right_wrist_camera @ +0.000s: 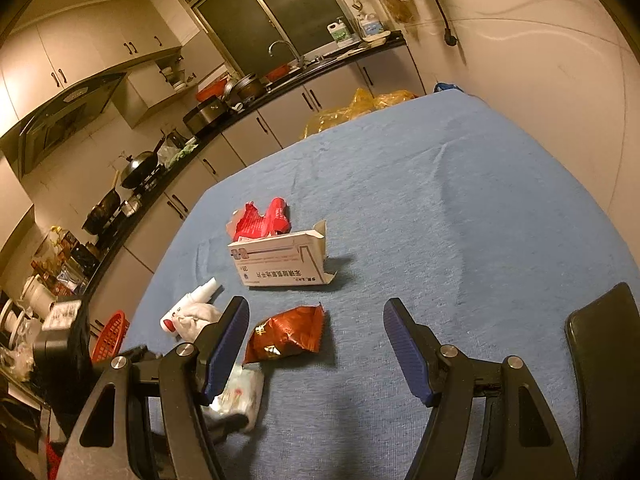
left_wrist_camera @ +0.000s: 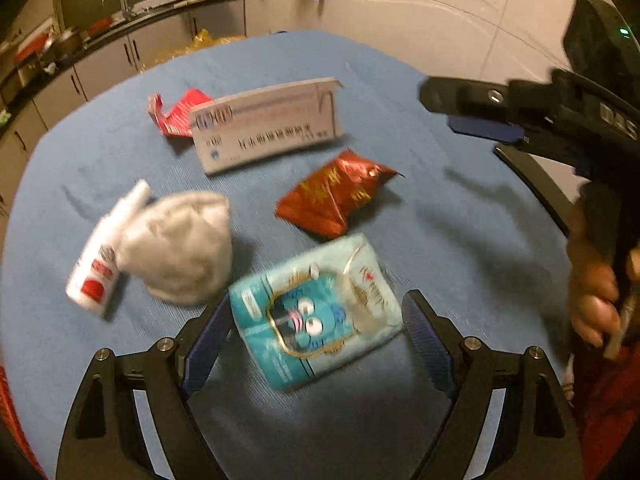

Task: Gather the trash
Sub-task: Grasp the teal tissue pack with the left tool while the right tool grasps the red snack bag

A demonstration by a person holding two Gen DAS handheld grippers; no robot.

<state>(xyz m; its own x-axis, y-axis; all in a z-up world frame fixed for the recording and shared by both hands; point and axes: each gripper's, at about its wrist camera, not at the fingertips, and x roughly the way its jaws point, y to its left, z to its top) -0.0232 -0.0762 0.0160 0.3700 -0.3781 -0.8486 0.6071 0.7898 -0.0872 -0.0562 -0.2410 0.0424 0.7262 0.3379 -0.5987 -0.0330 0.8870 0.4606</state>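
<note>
A table [right_wrist_camera: 460, 200] covered in blue cloth is seen in both views, with the trash scattered on it. A white carton [left_wrist_camera: 266, 124] lies farthest, with a torn red wrapper [left_wrist_camera: 178, 114] touching it behind. A crumpled tissue [left_wrist_camera: 180, 248] sits nearer, a white spray bottle [left_wrist_camera: 104, 256] leaning against it. A red-brown snack bag [left_wrist_camera: 336, 196] lies between the carton and a teal tissue pack [left_wrist_camera: 316, 312]. The left gripper [left_wrist_camera: 316, 328] is spread wide, its fingers either side of the pack; contact cannot be told. The right gripper [right_wrist_camera: 316, 344] is held released above the cloth, the snack bag just inside its left finger. A red basket [right_wrist_camera: 112, 336] is seen beyond the table's edge.
</note>
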